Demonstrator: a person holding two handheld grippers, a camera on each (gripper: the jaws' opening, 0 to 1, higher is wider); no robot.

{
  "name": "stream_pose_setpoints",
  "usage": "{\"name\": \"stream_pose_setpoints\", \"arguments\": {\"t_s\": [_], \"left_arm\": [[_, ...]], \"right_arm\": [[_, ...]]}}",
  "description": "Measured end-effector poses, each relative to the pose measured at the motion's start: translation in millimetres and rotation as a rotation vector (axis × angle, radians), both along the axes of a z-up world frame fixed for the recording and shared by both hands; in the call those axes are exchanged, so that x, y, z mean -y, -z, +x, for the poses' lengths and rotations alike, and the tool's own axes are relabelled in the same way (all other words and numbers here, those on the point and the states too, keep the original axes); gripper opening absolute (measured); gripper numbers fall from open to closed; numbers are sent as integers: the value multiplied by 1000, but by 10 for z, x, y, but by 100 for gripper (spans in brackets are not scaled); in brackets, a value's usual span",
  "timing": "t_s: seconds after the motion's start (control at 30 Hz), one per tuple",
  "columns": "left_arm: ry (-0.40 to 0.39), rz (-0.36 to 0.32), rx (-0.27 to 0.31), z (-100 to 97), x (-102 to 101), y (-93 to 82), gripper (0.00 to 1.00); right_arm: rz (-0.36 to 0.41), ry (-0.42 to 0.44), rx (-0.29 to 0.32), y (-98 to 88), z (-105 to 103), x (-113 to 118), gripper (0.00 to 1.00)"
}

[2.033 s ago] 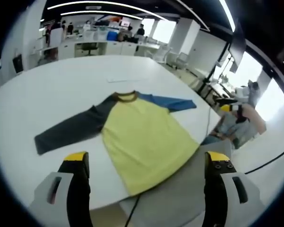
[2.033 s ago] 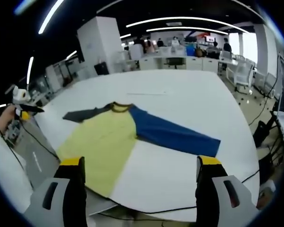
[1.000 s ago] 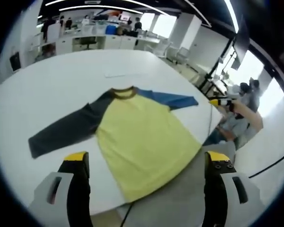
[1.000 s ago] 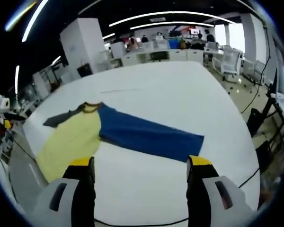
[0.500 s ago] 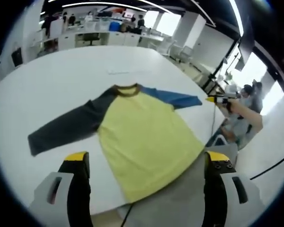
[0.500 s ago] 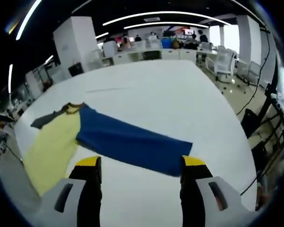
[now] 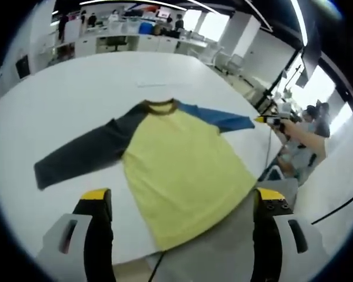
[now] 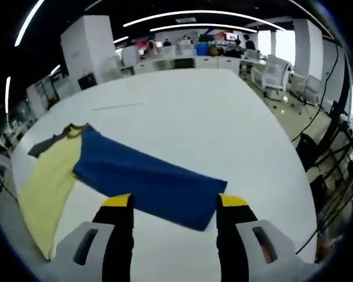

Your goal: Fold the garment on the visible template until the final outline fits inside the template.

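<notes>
I see the garment (image 7: 176, 170), a long-sleeved shirt with a yellow body, brown collar (image 7: 159, 106), dark grey sleeve (image 7: 82, 154) and blue sleeve (image 8: 150, 182), lying flat and unfolded on the white table (image 7: 59, 94). Its hem reaches the table's near edge; both sleeves spread outward from the collar.

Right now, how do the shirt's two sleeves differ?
The blue sleeve is bright blue; the grey sleeve is dark charcoal. The right tool hangs open over the blue sleeve's cuff, while the left tool is short of the grey sleeve, over the yellow body. Both lie flat and spread on the white table.
</notes>
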State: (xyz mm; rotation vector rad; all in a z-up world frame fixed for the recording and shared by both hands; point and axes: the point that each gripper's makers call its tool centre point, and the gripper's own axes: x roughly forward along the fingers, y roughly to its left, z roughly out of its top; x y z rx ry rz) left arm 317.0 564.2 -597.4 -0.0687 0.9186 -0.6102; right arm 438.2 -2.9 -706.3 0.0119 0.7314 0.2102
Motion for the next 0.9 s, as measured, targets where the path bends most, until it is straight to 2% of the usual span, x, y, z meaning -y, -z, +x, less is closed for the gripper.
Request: {"name": "stream_pose_setpoints", "arguments": {"t_s": [0.3, 0.8, 0.9], "left_arm": [[-6, 20, -12, 61, 4, 43, 96], [-2, 46, -40, 76, 24, 122, 96], [-4, 57, -47, 68, 7, 133, 96]], "right_arm": [[-17, 37, -9, 142, 156, 200, 44], [-16, 88, -24, 343, 381, 522, 32], [-18, 90, -26, 362, 393, 514, 31]]}}
